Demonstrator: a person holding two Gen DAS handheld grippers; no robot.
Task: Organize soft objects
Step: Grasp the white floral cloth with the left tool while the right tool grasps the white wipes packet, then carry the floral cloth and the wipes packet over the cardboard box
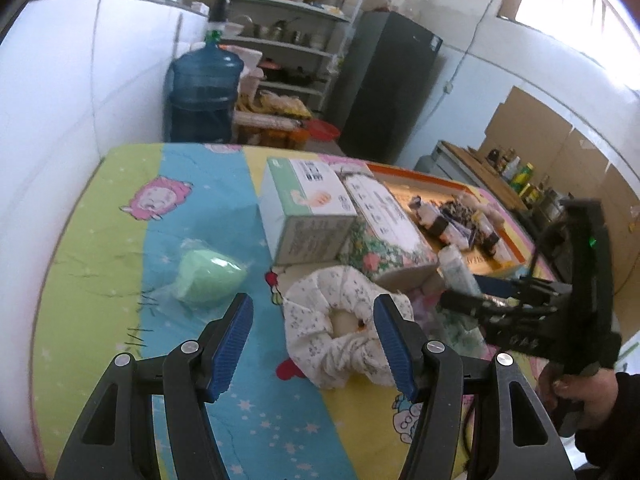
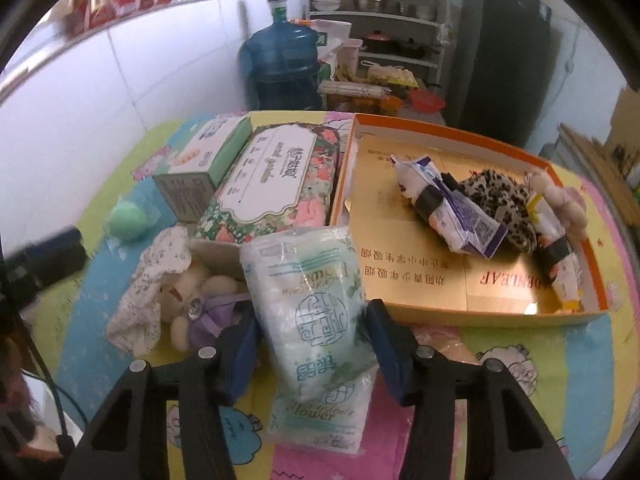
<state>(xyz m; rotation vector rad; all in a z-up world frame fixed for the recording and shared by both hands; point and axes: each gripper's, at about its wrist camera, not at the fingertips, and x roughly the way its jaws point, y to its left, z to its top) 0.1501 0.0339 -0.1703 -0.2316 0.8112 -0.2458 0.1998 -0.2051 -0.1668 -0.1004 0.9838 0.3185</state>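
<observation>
My left gripper stands open over the cartoon-print bedsheet, with a white floral fabric ring between its blue pads, close against the right one. A pale green soft ball in plastic wrap lies to the left. My right gripper is shut on a clear pack of tissues, both pads against its sides. Beside the pack lie the floral ring and a small plush bear. The orange tray holds a leopard-print fabric piece and some packets.
A green-and-white tissue box and a floral tissue box stand side by side left of the tray. White wall borders the bed on the left. Beyond its far end stand a blue water jug, shelves and a dark fridge.
</observation>
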